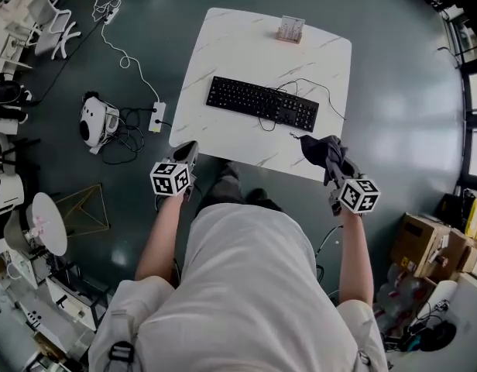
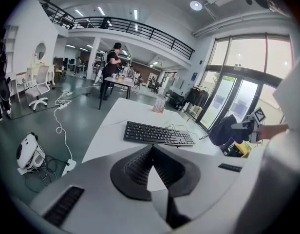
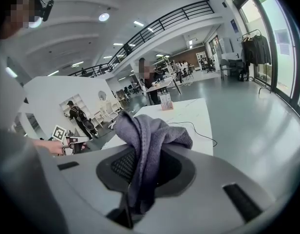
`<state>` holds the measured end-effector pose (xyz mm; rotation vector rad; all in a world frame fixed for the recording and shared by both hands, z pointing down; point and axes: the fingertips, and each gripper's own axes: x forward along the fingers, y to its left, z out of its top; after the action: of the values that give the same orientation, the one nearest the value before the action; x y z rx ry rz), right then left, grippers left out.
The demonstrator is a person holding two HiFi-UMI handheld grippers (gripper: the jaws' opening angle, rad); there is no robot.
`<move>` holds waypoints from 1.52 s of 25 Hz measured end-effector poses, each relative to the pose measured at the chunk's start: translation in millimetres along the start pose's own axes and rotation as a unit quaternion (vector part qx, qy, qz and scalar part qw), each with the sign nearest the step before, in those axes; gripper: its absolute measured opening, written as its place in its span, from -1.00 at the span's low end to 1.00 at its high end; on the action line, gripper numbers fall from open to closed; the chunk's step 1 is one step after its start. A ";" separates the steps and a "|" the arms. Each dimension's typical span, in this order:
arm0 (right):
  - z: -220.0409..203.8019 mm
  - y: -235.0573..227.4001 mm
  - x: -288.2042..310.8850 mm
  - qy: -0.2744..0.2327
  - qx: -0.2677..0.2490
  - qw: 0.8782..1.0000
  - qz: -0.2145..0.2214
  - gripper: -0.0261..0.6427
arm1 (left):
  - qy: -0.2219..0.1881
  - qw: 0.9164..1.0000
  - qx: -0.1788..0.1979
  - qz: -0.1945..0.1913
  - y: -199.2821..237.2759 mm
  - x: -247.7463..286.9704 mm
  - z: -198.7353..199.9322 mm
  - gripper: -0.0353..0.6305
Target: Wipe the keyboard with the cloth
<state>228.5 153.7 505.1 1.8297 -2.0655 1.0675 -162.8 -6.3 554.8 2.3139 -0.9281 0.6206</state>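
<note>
A black keyboard point(image 1: 262, 103) point(image 2: 159, 133) lies across the middle of the white marble-look table point(image 1: 223, 53). My right gripper point(image 1: 335, 169) point(image 3: 140, 152) hovers over the table's near right corner. It is shut on a dark grey cloth point(image 1: 324, 152) point(image 3: 150, 135), which bunches up above the jaws and hides their tips. In the left gripper view the cloth point(image 2: 223, 129) shows at the right. My left gripper point(image 1: 186, 150) point(image 2: 152, 148) is just off the table's near left corner. Its jaws are pressed together with nothing between them, and it points toward the keyboard.
A small card holder point(image 1: 290, 29) stands at the table's far edge. The keyboard's cable point(image 1: 316, 87) loops on the table to the right. On the floor at the left lie a power strip point(image 1: 157, 116) and a white device point(image 1: 95, 121). Cardboard boxes point(image 1: 424, 242) sit at the right.
</note>
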 end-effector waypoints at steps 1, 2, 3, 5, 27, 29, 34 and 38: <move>-1.6 -2.9 -9.2 -0.004 -0.002 1.000 0.000 -0.66 | -0.006 1.000 -0.001 0.003 -6.5 -5.7 -2.2 -0.85; -2.7 -5.3 -18.3 -0.010 -0.003 1.000 0.000 -0.66 | -0.011 1.000 -0.003 0.005 -12.8 -11.8 -4.2 -0.85; -3.7 -7.1 -27.2 -0.015 -0.004 1.000 0.001 -0.66 | -0.017 1.000 -0.007 0.006 -18.8 -18.8 -6.1 -0.85; -6.2 -9.8 -44.8 -0.025 -0.007 1.000 0.001 -0.66 | -0.028 0.999 -0.017 0.008 -29.9 -34.4 -11.3 -0.85; 37.6 5.0 -157.4 -0.152 -0.028 0.984 -0.091 -0.66 | -0.076 0.996 0.046 0.001 -48.9 -133.8 43.2 -0.85; 41.4 10.1 -162.1 -0.163 -0.021 0.982 -0.096 -0.66 | -0.076 0.996 0.054 -0.001 -41.0 -135.3 51.6 -0.85; 53.5 18.8 -165.1 -0.179 -0.022 0.978 -0.104 -0.67 | -0.089 0.994 0.057 -0.006 -30.1 -131.6 70.0 -0.85; 52.7 24.3 -161.5 -0.176 -0.028 0.978 -0.107 -0.67 | -0.090 0.994 0.068 -0.013 -32.0 -129.3 72.2 -0.85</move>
<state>259.1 248.8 365.5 2.2846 -1.9828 0.6627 -209.0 26.7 414.4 2.5329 -0.9627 0.4837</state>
